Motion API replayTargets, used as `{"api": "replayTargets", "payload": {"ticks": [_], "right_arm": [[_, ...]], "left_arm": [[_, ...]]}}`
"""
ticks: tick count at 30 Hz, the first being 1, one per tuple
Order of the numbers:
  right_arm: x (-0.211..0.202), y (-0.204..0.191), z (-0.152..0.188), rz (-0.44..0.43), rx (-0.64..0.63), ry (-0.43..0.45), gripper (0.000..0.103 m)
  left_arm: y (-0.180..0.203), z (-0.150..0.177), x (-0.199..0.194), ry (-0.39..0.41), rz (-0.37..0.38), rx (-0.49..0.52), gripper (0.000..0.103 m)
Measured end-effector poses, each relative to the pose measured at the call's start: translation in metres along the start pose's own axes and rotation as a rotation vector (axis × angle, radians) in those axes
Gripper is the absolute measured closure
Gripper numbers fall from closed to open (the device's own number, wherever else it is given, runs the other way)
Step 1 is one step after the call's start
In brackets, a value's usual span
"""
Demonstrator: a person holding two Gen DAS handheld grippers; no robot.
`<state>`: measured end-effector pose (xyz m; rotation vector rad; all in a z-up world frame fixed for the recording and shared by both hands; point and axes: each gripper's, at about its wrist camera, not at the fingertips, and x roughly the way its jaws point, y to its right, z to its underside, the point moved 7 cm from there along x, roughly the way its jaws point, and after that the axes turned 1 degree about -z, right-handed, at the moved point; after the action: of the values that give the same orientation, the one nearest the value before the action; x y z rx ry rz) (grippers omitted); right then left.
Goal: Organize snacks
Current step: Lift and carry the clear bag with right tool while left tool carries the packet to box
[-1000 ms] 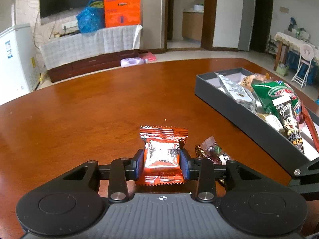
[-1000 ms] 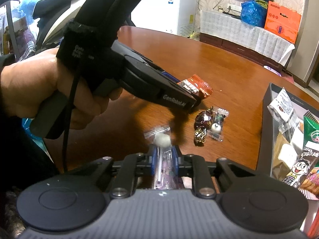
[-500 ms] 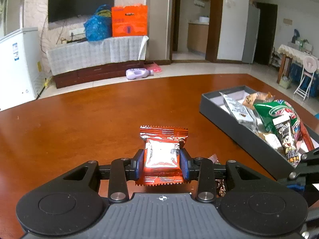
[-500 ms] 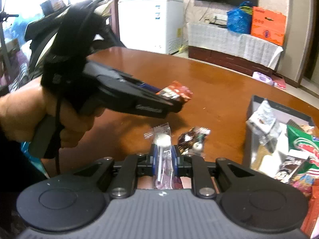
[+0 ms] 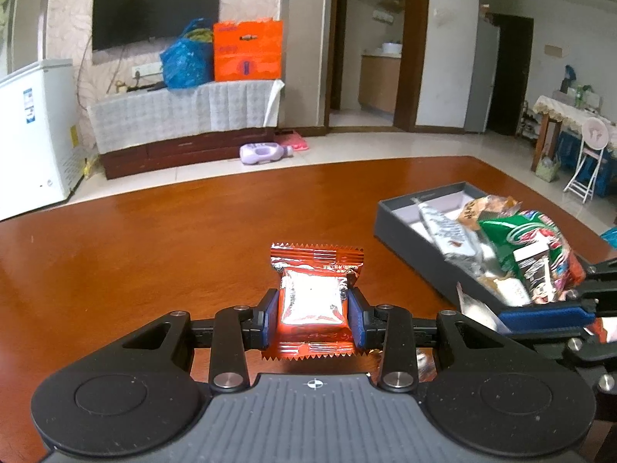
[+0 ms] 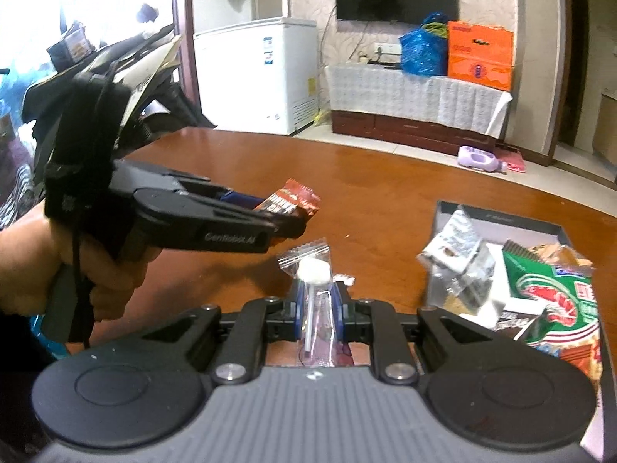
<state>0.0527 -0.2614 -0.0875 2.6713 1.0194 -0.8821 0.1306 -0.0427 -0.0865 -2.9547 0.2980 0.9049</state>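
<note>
Both tongs carry a snack above the tabletop, and the grey box lies to their right.

The left tongs [image 5: 313,310] are closed partway on a red foil packet [image 5: 314,301], its long axis pointing forward between the pads. The right tongs [image 6: 317,310] are pressed almost fully together on a thin clear wrapper with a white candy [image 6: 314,272] at its front end. The grey box [image 5: 408,227], already holding several snack bags, lies ahead and to the right of both tongs, its long side running away from them. In my judgement the right tongs are the nearer to it: in the left wrist view their blue pad shows right at the near corner of the box. The left tongs must travel further to the right over the brown tabletop [image 5: 154,239] to reach it.
</note>
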Motion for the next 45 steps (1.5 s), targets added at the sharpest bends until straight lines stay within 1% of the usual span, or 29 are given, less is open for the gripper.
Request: {"api": "replayTargets", "payload": {"ticks": [11, 24, 45], "right_arm": [[-0.022, 0.037, -0.007, 0.064, 0.072, 0.054, 0.088], [-0.046, 0.072, -0.01, 0.143, 0.14, 0.095, 0.088], [-0.065, 0.113, -0.001, 0.219, 0.211, 0.106, 0.088]], "left_arm": [[0.035, -0.018, 0.001, 0.041, 0.05, 0.011, 0.066], [0.084, -0.032, 0.01, 0.068, 0.136, 0.023, 0.065], [0.112, -0.032, 0.025, 0.053, 0.198, 0.024, 0.065]]}}
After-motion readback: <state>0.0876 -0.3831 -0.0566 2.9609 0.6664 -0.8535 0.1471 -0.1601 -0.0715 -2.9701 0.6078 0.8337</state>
